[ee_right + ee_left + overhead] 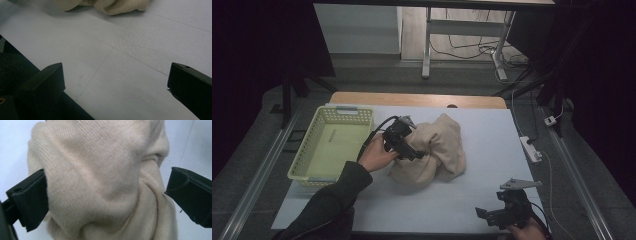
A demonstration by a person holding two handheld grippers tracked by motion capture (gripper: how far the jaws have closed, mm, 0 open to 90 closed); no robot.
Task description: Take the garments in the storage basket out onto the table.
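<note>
The beige knitted sweater [432,152] lies bunched in a loose heap on the white-covered bench [492,145], just to the right of the pale green plastic basket [334,145] and apart from it. We take that basket as our landmark. Our left gripper [409,145] sits at the heap's basket-side edge, and in the left gripper view its jaws stand wide, one on each side of a thick fold of the knit [100,182]; the left jaw looks to be brushing the wool, the right one is clear of it, so nothing is clamped yet. Our right gripper [502,215] rests far from the basket, at the near right corner of the bench, jaws also spread wide over bare covering [120,75], holding nothing.

We judge the step in hand to be taking hold of the sweater with the left gripper. To do it well, we would push the jaws deeper so they straddle a full fold rather than a thin surface layer, then close firmly. A soft knit sags and trails, so a pinch near the bulk of the heap should carry more of it. The basket's rim could snag a dangling sleeve if we lift low.
</note>
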